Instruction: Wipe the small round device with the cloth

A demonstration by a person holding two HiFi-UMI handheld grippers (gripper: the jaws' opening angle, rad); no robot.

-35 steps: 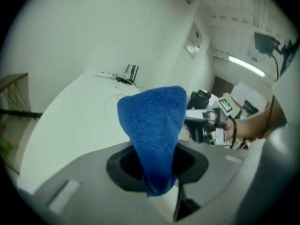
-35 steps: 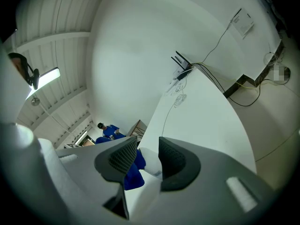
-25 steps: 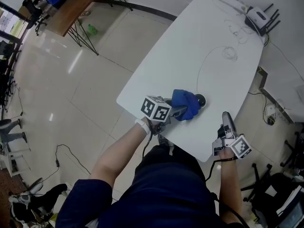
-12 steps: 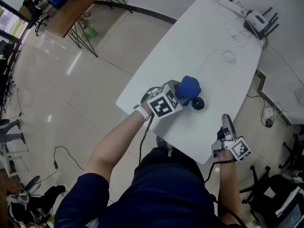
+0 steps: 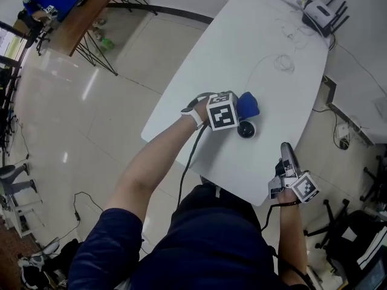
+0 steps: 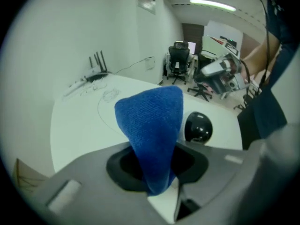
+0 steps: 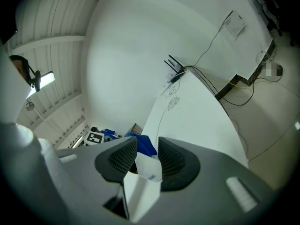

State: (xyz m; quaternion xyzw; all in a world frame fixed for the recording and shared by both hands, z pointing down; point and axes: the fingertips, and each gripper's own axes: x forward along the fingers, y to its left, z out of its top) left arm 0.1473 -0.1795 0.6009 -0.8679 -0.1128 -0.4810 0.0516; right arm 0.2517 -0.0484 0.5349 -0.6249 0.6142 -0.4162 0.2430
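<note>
Left gripper (image 6: 155,170) pinches ribbed blue cloth (image 6: 151,121) — glossy black dome device (image 6: 198,128) beside.

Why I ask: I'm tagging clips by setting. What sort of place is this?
Probably an office or lab: a long white table carries a router with antennas and loose cables, swivel office chairs stand beyond it, and the floor is glossy tile.

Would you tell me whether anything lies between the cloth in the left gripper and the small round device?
Nothing visible does. The blue cloth clamped in the left gripper sits just beside the small round device, with only bare table around them.
</note>
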